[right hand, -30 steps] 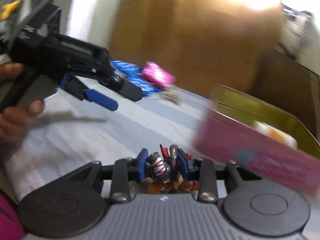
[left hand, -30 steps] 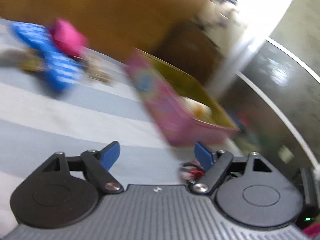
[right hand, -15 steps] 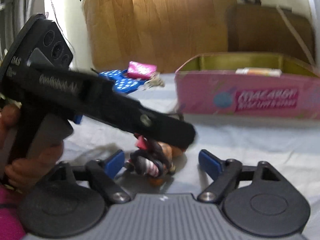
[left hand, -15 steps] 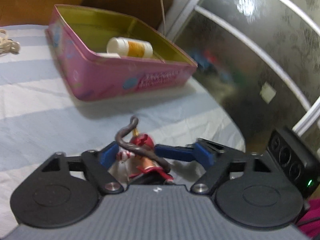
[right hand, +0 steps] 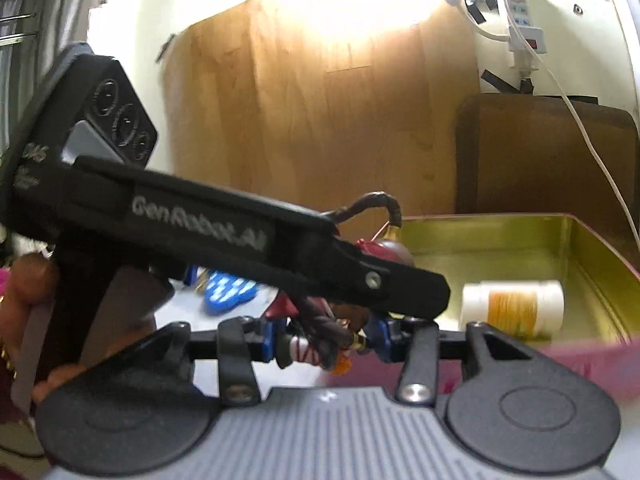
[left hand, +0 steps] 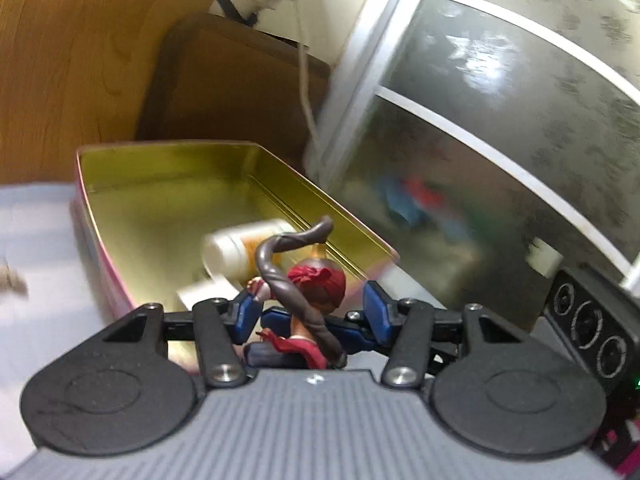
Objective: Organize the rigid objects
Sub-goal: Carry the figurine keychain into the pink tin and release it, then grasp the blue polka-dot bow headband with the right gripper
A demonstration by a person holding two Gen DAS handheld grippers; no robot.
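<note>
Left wrist view: a small figurine with a red headscarf and a long, twisted dark-brown braid curling upward is seen between the blue pads of the left gripper, whose jaws have just been closing; whether the right-hand pad touches it cannot be told. Beyond it, a white bottle with an orange label lies in a pink tin with a gold interior.

Right wrist view: the figurine is pinched low by the right gripper, its jaws likewise just closed inward. The left gripper is crossed over it. The bottle is seen lying in the tin.
</note>
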